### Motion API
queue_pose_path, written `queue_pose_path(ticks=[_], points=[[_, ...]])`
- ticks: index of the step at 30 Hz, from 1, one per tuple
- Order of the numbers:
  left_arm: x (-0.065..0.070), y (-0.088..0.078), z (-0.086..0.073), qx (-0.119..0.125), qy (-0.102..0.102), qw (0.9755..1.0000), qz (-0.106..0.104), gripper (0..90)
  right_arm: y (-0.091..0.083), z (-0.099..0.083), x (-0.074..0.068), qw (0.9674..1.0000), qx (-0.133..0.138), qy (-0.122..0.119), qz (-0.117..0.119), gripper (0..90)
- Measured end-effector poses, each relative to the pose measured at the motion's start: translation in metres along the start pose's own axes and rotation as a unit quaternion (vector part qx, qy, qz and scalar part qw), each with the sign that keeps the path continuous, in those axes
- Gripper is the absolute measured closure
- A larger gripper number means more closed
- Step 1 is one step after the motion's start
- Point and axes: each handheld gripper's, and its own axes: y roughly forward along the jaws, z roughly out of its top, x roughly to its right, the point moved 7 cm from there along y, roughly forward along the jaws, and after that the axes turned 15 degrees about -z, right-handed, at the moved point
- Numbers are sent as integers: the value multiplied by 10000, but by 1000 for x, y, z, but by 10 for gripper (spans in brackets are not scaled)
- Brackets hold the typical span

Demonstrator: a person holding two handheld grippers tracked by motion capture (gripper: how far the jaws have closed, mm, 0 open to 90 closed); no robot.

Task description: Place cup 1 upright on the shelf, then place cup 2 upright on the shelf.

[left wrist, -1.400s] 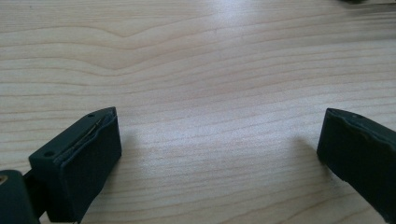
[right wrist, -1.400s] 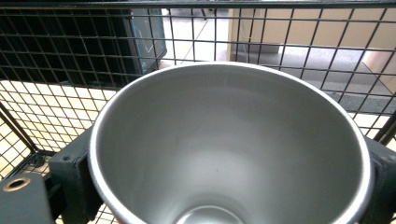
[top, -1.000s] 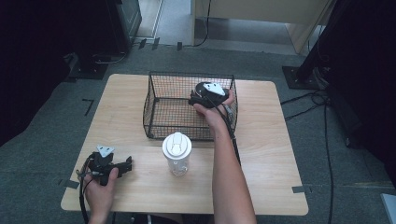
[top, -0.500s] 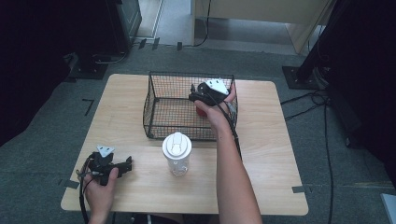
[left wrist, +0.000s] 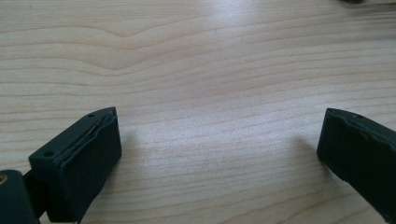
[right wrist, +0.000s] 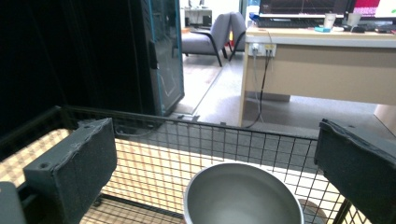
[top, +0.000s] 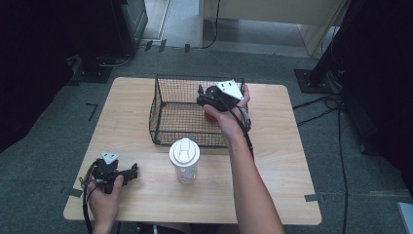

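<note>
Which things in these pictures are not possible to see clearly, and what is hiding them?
- Red-sided cup in the wire basket, high view: mostly covered by the right gripper and its hand.
- Same cup's grey inside, right gripper view: bottom edge cuts it off; contents unclear.
- Clear bottle with white lid, high view: too small to tell if anything is inside.
- Left gripper, high view: jaws too small; its own view shows them apart.

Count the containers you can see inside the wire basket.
1: a metal bowl in the wire basket's right part, below the right gripper. That hand may hide others.
</note>
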Motion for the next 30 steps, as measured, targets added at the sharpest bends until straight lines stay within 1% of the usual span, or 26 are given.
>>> queue_pose_path(ticks=[4,5,6,7,8,9,10,11,16,17,18,19,20,24,25,26,27,28,29,30], points=[[0,0,0,1,2,10000,1,4,-20,7,-2,9998,129,51,139,0],[0,0,0,0,0,10000,-1,4,-31,7,-3,9996,168,72,217,0],[0,0,0,0,0,10000,-1,4,-31,7,-3,9996,168,72,217,0],[0,0,0,1,1,10000,0,4,-42,6,-4,9995,203,20,258,0],[0,0,0,2,1,10000,0,4,-42,6,-4,9995,203,20,258,0],[0,0,0,3,0,10000,-1,4,-48,5,-4,9994,207,-1,278,0],[0,0,0,6,1,10000,1,4,-58,2,-3,9994,151,-1,298,0],[0,0,0,4,1,10000,1,4,-58,2,-3,9994,151,-1,298,0],[0,0,0,3,1,10000,1,4,-84,-6,3,9989,228,-65,398,0],[0,0,0,4,1,10000,1,4,-89,-8,4,9988,217,-49,436,0],[0,0,0,7,-1,10000,-1,4,-98,-13,9,9987,210,-43,467,0],[0,0,0,5,-1,10000,-1,4,-102,-15,11,9986,211,-26,477,0],[0,0,0,1,0,10000,0,4,-102,-15,11,9986,211,-26,477,0],[0,0,0,-3,2,10000,-1,4,-122,-21,19,9982,240,-22,544,0],[0,0,0,-2,-1,10000,1,4,-132,-26,21,9982,229,-49,560,0],[0,0,0,-2,-1,10000,1,4,-137,-28,22,9981,252,-81,562,0],[0,0,0,-1,0,10000,-1,4,-137,-28,22,9981,252,-81,562,0],[0,0,0,1,3,10000,1,4,-140,-30,23,9980,264,-113,563,0],[0,0,0,-3,0,10000,0,4,-147,-35,24,9978,266,-167,577,0],[0,0,0,4,-2,10000,-1,4,-151,-38,24,9977,270,-186,595,0]])
